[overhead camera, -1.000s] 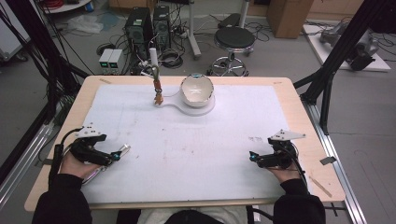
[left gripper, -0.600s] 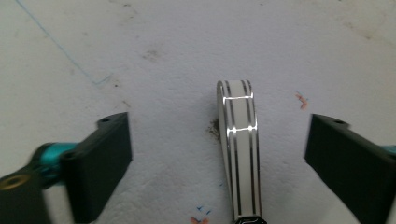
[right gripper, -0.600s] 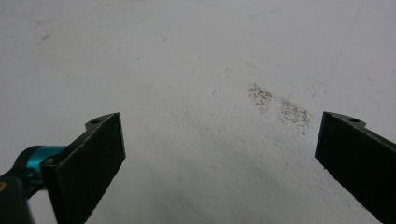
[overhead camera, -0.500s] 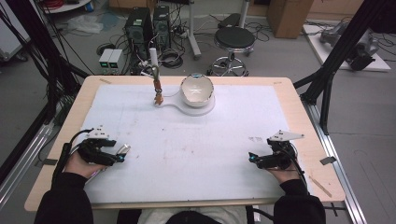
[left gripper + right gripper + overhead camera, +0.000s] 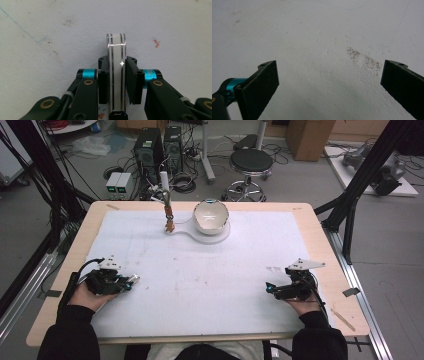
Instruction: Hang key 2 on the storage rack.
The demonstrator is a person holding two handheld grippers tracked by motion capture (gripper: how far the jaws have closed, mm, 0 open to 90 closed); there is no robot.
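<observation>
In your left gripper view, the clear strip (image 5: pixel 116 75) caught between the jaws runs off the bottom edge, so you cannot tell how long it is. From the high view that strip (image 5: pixel 131 280) is too small to make out what it is. In your right gripper view, the right-hand jaw is cut off by the picture's edge. On the far side of the tabletop (image 5: pixel 320 237), the small brown thing (image 5: pixel 170 219) standing beside the bowl (image 5: pixel 210 216) is too small to identify.

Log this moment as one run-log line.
left hand-held gripper: jaws just closed, shut on clear strip | right hand-held gripper: open, nothing between jaws, over mat | bowl: far side, untouched
</observation>
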